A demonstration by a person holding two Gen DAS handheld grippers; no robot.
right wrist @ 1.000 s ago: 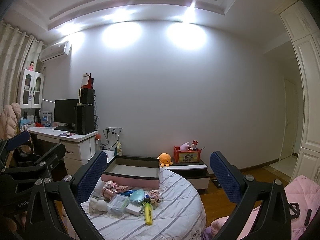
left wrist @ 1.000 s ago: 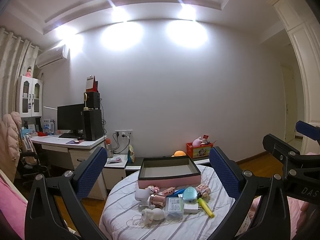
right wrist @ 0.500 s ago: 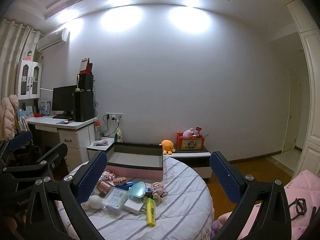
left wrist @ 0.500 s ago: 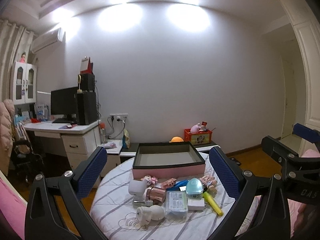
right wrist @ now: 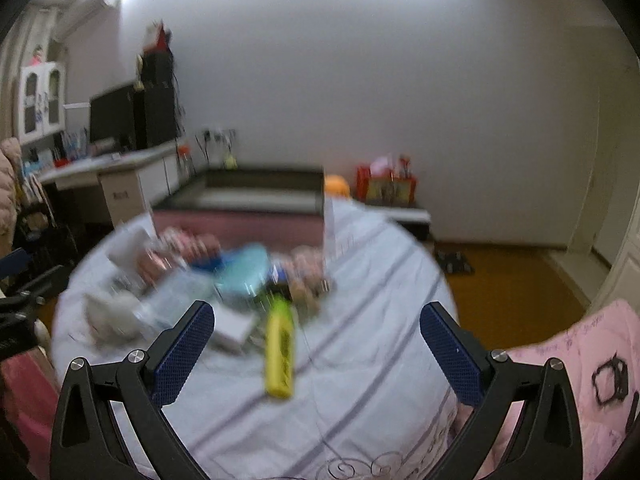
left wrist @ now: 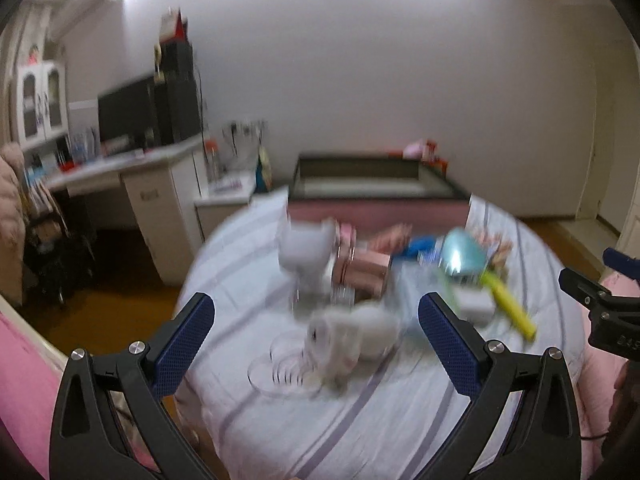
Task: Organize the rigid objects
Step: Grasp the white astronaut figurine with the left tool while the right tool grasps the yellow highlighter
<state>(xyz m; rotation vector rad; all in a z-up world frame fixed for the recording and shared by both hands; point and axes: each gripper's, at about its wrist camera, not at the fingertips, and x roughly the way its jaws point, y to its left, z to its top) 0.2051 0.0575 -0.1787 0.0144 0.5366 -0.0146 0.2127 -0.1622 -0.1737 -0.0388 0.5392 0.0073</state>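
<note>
Here, a round table [left wrist: 400,420] draped in a pale striped cloth is seen in both wrist views, though both are heavily smeared by motion blur. At the far edge of the table a shallow pink tray with a dark rim [left wrist: 376,196] is set, and its inside appears bare. In front of the tray a cluster of small rigid objects [left wrist: 384,276] is heaped on the cloth, some touching one another. Among them a white rounded item [left wrist: 308,256] is seen at the left, pink boxes [left wrist: 364,268] just beside it, a teal oval case [left wrist: 464,256] to the right, and a pale blurred figure [left wrist: 344,340] nearest the camera. A yellow tube [right wrist: 280,352] is laid at the near right edge of the heap, pointing toward the right wrist camera.

The left gripper [left wrist: 316,336] is held above the near side of the table with its jaws spread wide and nothing between them; the pale figure is framed between the blue pads. The right gripper [right wrist: 316,344] is likewise spread wide and empty, with the yellow tube framed in its gap.
</note>
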